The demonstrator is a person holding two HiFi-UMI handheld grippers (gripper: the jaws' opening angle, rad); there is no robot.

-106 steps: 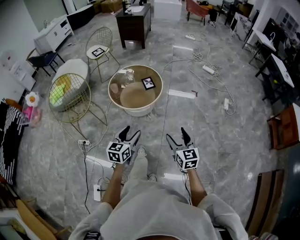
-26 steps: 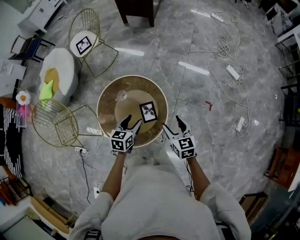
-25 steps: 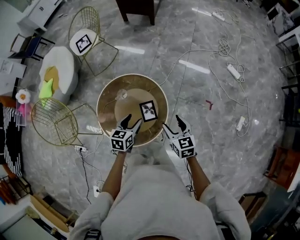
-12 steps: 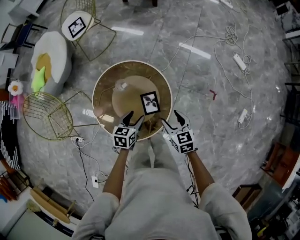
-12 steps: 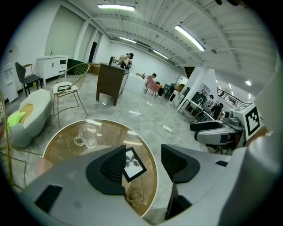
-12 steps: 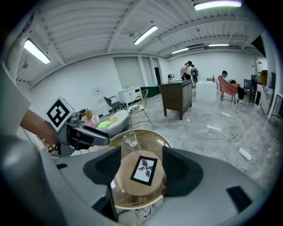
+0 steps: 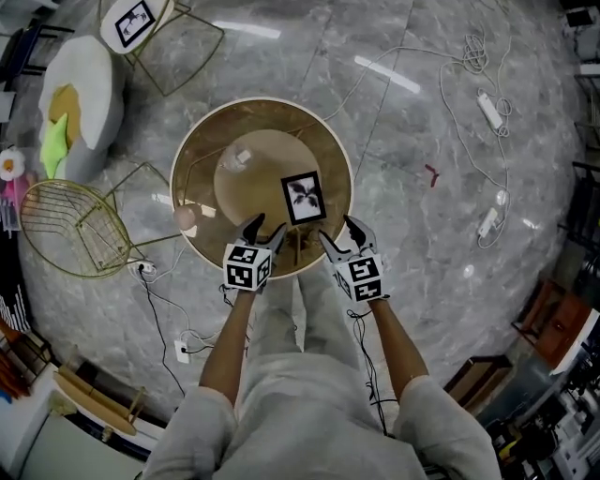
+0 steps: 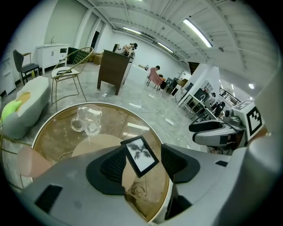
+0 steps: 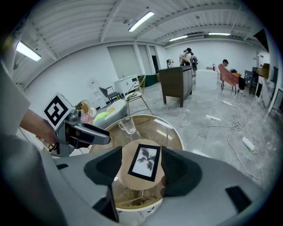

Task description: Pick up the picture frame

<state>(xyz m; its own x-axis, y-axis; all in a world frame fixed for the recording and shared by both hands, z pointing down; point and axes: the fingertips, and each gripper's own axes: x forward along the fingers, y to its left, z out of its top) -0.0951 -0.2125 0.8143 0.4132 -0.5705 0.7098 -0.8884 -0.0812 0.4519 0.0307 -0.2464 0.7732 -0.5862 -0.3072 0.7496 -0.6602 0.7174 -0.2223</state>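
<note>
The picture frame is black-edged with a dark leaf print on white, and lies on the round glass table toward its near right. In the left gripper view the frame shows between the two jaws, farther off; the same holds for the frame in the right gripper view. My left gripper hovers open at the table's near rim, left of the frame. My right gripper hangs open just right of it, a little short of the frame. Neither touches it.
A clear glass mug stands on the table's far side. Wire chairs, a white pouf with a green toy, and a second framed picture on a chair lie to the left. Cables and power strips trail on the marble floor to the right.
I have walked up to the table; it now lies right under both grippers, which reach its near rim either side of the frame. Both stay open.
</note>
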